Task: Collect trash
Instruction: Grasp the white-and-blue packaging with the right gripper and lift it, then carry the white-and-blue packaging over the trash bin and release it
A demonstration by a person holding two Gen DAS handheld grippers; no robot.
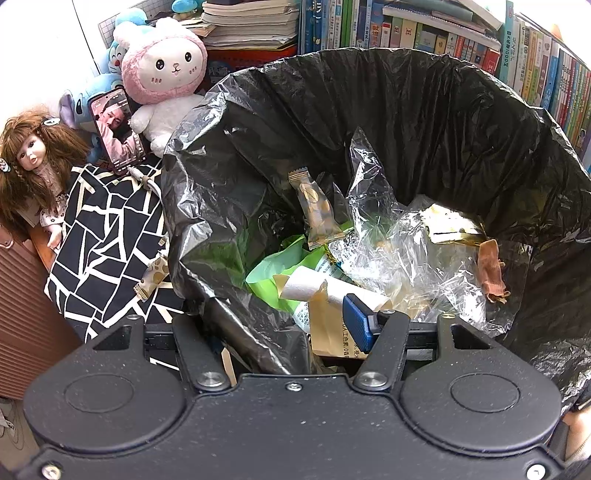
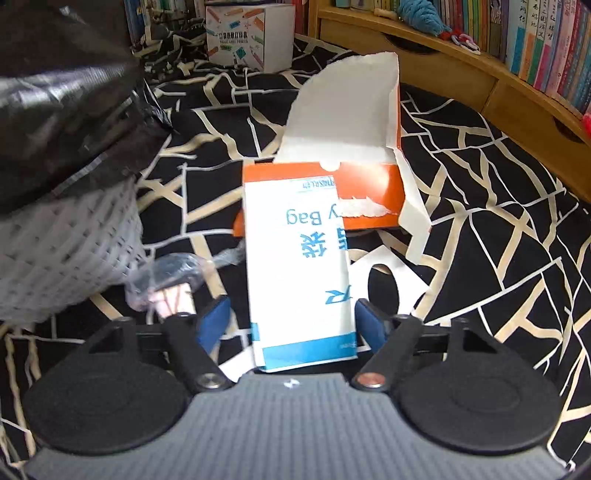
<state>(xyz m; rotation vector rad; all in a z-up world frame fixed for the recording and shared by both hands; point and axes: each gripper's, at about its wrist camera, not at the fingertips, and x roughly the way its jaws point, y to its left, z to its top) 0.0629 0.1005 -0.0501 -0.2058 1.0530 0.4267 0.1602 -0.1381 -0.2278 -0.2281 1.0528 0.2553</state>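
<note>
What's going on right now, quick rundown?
Left gripper grips the bin liner rim. Right gripper straddles white-and-blue carton, jaws apart, not clamped. Torn orange box lies just behind; wicker bin alongside.

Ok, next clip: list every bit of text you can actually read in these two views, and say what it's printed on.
"y Bag", upside down, blue print: white and orange torn cardboard box between the right gripper fingers, with blue Chinese characters I can't make out.
White printed carton behind: blue title line blurred.
Book spines: too small.
Green and white wrappers in the black-lined trash bin: print too small.
Phone screen: illegible.
</note>
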